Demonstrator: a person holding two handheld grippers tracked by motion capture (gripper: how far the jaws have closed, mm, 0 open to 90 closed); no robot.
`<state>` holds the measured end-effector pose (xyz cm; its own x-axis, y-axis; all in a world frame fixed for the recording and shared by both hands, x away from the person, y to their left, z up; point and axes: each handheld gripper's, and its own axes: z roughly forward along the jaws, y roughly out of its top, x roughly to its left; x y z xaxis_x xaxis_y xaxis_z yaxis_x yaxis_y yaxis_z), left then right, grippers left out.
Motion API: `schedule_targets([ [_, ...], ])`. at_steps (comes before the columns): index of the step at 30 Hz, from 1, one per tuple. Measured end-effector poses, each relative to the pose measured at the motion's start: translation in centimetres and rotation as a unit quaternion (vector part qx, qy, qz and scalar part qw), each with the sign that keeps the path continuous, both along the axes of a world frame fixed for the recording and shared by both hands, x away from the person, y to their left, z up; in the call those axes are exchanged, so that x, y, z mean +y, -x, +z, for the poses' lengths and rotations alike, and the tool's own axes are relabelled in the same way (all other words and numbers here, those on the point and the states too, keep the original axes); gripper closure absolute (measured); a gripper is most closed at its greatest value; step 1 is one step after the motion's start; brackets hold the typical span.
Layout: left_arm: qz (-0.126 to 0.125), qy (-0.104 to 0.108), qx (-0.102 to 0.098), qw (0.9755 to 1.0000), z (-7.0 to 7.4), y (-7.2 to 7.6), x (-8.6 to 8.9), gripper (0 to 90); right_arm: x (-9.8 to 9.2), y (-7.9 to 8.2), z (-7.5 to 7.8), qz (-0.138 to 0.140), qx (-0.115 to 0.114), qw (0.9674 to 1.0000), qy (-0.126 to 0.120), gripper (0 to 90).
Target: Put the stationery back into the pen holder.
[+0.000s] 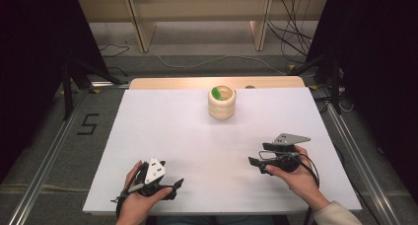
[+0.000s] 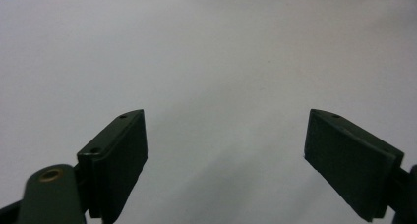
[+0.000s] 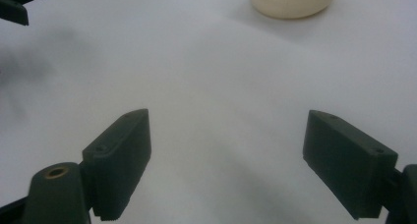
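Toward the far middle of the white table (image 1: 148, 136): a cream ribbed cup (image 1: 222, 103), upright, something green inside. Near edge: left gripper (image 1: 173, 187) and right gripper (image 1: 255, 164), both spread wide, empty, well apart from it. Risk: tipping if nudged off-centre.

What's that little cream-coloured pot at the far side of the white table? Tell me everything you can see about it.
The cream pot is a small round container whose wall looks like stacked rounded rings, perhaps pale wood or plastic. It stands upright and open-topped near the far edge of the white table, about midway across. A green object sits inside against the left of the rim; what it is cannot be told. Nothing else touches the pot, and both grippers are well short of it. The right gripper view shows its rounded base.
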<state>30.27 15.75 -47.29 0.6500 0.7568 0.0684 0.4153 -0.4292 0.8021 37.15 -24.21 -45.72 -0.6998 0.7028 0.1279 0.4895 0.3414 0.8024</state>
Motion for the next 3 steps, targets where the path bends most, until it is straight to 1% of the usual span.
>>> schedule_targets([
  [2, -0.003, 0.008, 0.003, 1.0, 0.06, 0.07, -0.43, 16.4, -0.19, 0.42, -0.24, 0.0, -0.003, 1.0, 0.002, 19.0],
  [3, -0.008, 0.016, 0.007, 0.9998, 0.07, 0.07, -0.98, 16.4, -0.29, 0.57, -0.27, 0.0, -0.002, 1.0, 0.001, 19.0],
])
